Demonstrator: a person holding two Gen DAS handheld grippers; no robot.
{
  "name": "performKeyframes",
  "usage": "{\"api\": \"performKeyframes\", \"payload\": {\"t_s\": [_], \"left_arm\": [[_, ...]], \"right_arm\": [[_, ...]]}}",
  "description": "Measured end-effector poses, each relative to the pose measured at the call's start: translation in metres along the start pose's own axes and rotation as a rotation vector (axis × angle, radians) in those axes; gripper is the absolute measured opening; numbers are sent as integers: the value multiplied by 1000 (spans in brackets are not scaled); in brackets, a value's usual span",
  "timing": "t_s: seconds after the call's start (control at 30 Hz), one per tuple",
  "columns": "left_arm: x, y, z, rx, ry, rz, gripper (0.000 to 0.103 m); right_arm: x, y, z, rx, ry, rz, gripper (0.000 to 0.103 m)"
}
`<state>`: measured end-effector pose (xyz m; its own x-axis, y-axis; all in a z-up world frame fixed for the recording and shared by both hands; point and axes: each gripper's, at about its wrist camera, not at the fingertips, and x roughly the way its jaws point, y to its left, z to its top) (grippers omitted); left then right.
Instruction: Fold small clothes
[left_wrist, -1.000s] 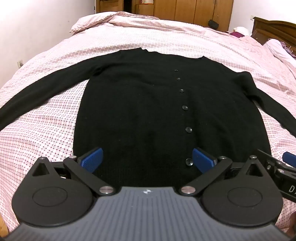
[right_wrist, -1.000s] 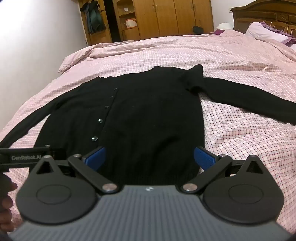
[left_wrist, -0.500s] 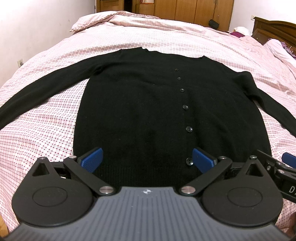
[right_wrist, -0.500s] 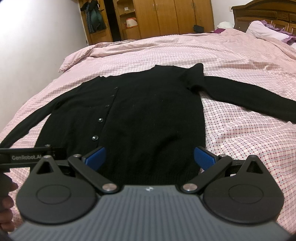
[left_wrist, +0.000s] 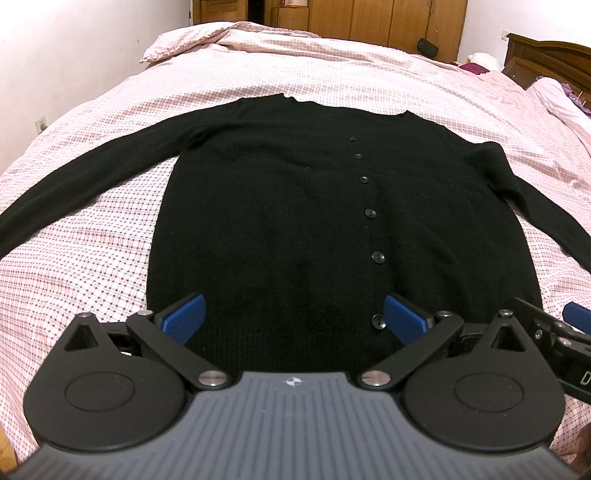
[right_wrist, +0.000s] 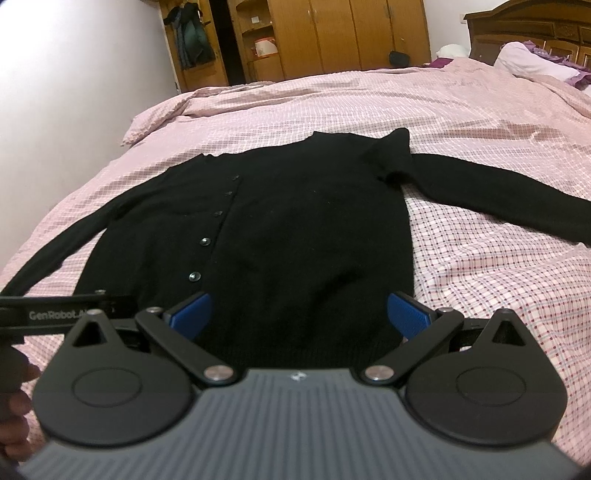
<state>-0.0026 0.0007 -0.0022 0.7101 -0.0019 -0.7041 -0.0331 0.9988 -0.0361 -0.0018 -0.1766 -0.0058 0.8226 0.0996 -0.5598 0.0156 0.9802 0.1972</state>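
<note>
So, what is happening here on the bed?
A person holds two grippers over a black cardigan spread flat on the bed, buttoned, sleeves stretched out. The left gripper and right gripper are both open near the hem and hold nothing. No fold has been made.

Bed (left_wrist: 369, 85) covered by pink checked quilt (right_wrist: 480, 122), slightly rumpled at far end. Black cardigan (left_wrist: 280, 206) lies flat on it, buttoned, both sleeves spread outward.
</note>
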Motion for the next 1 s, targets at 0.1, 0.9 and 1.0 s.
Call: {"api": "performKeyframes", "payload": {"t_s": [0.1,0.9,1.0], "left_arm": [[1,2,1,0,-2,1,103],[22,-17,35,95,-51,27,103],[23,-26,47,99,-97,8,103]], "right_arm": [[0,0,0,-1,0,3,103],[10,-65,30,162,-31,18,103],[8,-96,39,243,-57,-26,103]]}}
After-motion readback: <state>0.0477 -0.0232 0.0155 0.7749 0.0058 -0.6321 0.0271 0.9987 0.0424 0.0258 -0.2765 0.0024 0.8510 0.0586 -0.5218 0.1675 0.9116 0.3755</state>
